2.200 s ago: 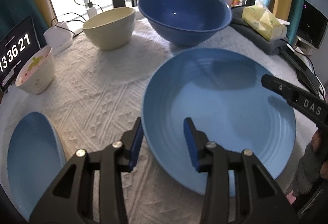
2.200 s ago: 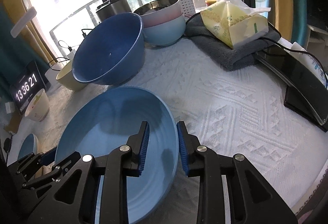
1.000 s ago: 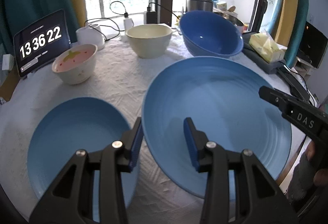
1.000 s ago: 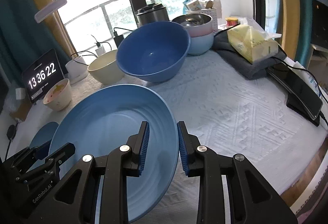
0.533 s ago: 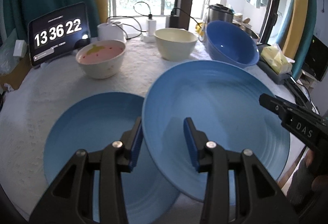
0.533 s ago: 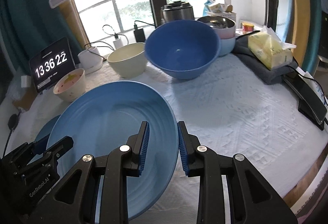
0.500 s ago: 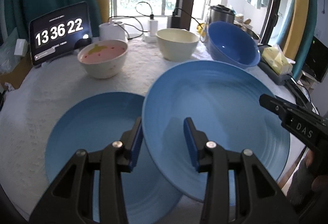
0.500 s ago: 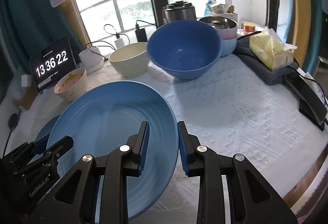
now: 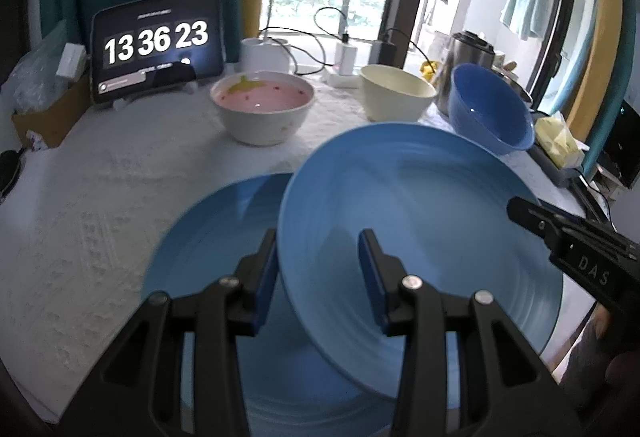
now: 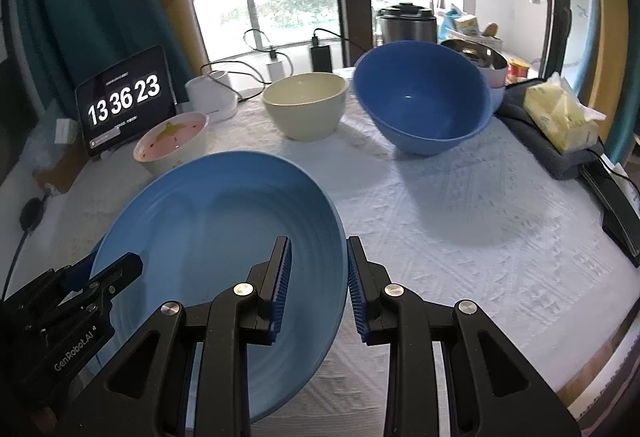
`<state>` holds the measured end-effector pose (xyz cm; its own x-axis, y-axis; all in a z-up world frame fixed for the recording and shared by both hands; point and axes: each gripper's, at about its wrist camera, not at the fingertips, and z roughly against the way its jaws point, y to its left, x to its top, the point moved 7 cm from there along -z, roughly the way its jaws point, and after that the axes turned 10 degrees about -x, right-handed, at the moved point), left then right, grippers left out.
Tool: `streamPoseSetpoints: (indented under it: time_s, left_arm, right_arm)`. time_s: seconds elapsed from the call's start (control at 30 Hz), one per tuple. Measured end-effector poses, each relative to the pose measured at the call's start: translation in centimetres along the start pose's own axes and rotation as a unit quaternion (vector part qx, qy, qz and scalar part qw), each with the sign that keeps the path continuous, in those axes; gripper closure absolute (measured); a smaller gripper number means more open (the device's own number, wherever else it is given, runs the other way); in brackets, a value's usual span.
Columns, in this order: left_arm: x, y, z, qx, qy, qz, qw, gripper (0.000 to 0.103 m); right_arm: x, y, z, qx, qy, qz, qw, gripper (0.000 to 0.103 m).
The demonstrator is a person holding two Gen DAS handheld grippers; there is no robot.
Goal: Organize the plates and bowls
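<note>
Big plate [image 9: 420,197] now overlaps small plate [image 9: 212,237]; tilted, rim gripped.

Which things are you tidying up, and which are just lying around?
Tidying: held plate, second plate on the table, pink bowl, cream bowl, big blue bowl.

Lying around: clock, tissues, cooker, chargers.

The large blue plate [image 9: 420,221] covers the right part of a second blue plate [image 9: 216,249] lying on the table [image 9: 80,197]; motion blur softens the tablecloth pattern, and the tablet's [image 9: 156,45] small text is unreadable.
</note>
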<state>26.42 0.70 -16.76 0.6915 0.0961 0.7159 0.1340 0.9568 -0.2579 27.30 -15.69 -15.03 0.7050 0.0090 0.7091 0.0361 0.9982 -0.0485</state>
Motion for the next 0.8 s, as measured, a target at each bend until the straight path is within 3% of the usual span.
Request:
streamPoseSetpoints:
  time_s: [0.33, 0.8]
  left_arm:
    - [-0.4, 4.3, 1.7, 0.015, -0.014, 0.028, 0.9994, 0.062]
    - [-1.7, 8.2, 3.0, 0.059, -0.014, 0.022, 0.998, 0.062]
  right_arm:
    - [-0.4, 4.4, -0.1, 0.011, 0.007, 0.034, 0.999, 0.073]
    - [-2.0, 9.3, -0.5, 0.026, 0.028, 0.056, 0.998, 0.073]
